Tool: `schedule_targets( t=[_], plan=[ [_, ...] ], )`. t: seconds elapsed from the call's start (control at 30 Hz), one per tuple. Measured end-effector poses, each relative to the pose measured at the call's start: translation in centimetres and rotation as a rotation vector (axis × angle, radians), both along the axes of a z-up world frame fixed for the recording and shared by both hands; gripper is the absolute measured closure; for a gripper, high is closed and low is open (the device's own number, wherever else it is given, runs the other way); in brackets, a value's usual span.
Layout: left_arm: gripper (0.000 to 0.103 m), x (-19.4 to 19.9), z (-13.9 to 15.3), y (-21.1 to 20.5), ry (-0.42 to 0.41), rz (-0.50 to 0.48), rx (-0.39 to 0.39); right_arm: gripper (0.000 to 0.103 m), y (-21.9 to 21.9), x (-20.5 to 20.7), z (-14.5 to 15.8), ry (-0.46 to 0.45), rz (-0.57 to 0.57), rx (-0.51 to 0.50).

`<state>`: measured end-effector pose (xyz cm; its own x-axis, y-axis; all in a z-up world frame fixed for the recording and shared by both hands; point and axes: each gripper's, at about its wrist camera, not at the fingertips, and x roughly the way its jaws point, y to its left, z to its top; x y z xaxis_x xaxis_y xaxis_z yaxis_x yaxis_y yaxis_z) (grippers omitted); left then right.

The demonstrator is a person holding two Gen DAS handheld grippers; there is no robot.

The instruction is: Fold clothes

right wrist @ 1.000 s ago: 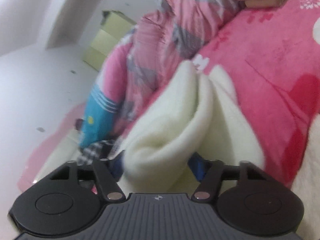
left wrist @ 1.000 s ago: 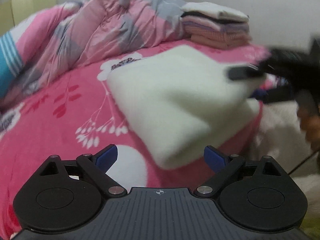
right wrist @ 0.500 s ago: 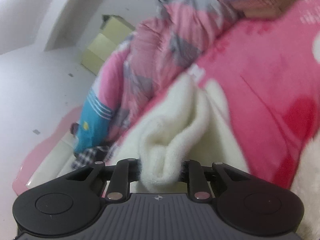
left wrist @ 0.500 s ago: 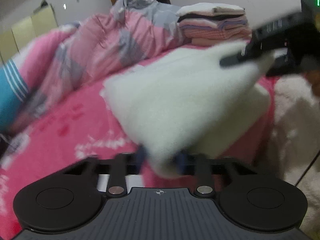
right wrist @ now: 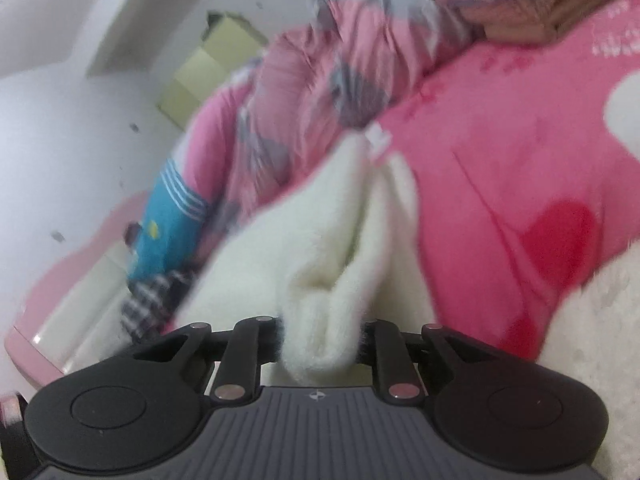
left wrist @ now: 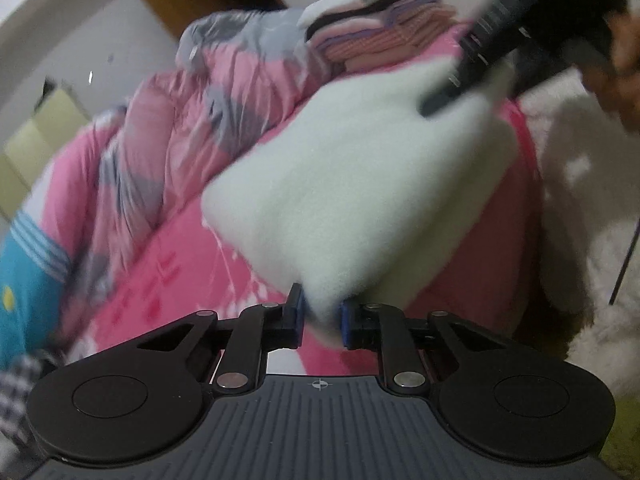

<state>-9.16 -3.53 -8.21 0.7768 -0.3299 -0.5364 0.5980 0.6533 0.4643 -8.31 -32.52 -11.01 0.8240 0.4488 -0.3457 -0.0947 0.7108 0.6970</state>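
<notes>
Left gripper [left wrist: 320,318] is clamped on the near corner of the white fleece [left wrist: 360,184]; blue pads pinch the fabric tight. Right gripper [right wrist: 320,336] is clenched on a bunched fold of the same fleece [right wrist: 320,280]; it also shows in the left view [left wrist: 476,76], gripping the far corner, a hand [left wrist: 624,60] behind it. Fleece is raised off the pink sheet [left wrist: 168,280], stretched between the two grippers, long axis running from the near left corner up and right to the far corner. In the right view it trails away toward the quilt, a small label [right wrist: 378,138] at its far end.

Open sheet [right wrist: 520,160] lies to the right of the fleece in the right view. Crumpled pink-grey quilt [left wrist: 180,128] bounds the far side. Folded stack [left wrist: 376,28] sits beyond the fleece, on the far part of the bed. Blue striped item [right wrist: 168,220] and checked cloth [right wrist: 148,300] lie at the quilt's end. Fluffy white cover [left wrist: 580,200] sits at the bed's right edge. Both views are blurred.
</notes>
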Motion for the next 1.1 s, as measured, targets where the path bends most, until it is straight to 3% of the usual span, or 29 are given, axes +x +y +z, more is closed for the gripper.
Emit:
schedule_targets(
  t=[0.17, 0.27, 0.37, 0.47, 0.53, 0.57, 0.63, 0.77, 0.9, 1.0, 1.1],
  plan=[
    [0.082, 1.3, 1.3, 2.8, 0.205, 0.044, -0.211, 0.084, -0.2, -0.2, -0.7, 0.006, 0.013, 0.004],
    [0.080, 2.6, 2.0, 6.4, 0.364, 0.117, -0.418, 0.084, -0.2, 0.0, -0.8, 0.005, 0.019, 0.000],
    [0.079, 3.6, 2.7, 9.4, 0.424, 0.190, -0.614, 0.084, -0.2, 0.0, -0.7, 0.008, 0.022, -0.005],
    [0.071, 5.2, 3.0, 9.5, 0.468, 0.193, -0.722, 0.084, -0.1, -0.1, -0.5, 0.013, 0.019, -0.017],
    [0.070, 6.0, 2.4, 8.3, 0.508, 0.175, -0.738, 0.079, 0.1, -0.2, 0.1, 0.026, 0.017, -0.035],
    [0.069, 6.3, 1.9, 7.6, 0.529, 0.171, -0.733, 0.076, 0.2, -0.5, 1.1, 0.023, 0.002, -0.086],
    [0.069, 6.7, 1.0, 7.3, 0.561, 0.179, -0.746, 0.060, 0.4, -1.3, 3.0, 0.017, -0.029, -0.188],
    [0.068, 7.3, 0.1, 8.3, 0.612, 0.190, -0.812, 0.048, 0.9, -2.9, 6.8, 0.005, -0.089, -0.391],
    [0.068, 6.9, -0.5, 9.0, 0.618, 0.187, -0.847, 0.049, 3.5, -2.4, 10.9, -0.062, -0.088, -0.558],
    [0.067, 6.8, -0.7, 9.1, 0.615, 0.195, -0.856, 0.054, 8.9, -0.3, 13.0, -0.204, 0.060, -0.640],
    [0.067, 6.6, -0.8, 9.0, 0.601, 0.201, -0.848, 0.070, 14.1, 1.8, 12.7, -0.261, 0.215, -0.737]
  ],
)
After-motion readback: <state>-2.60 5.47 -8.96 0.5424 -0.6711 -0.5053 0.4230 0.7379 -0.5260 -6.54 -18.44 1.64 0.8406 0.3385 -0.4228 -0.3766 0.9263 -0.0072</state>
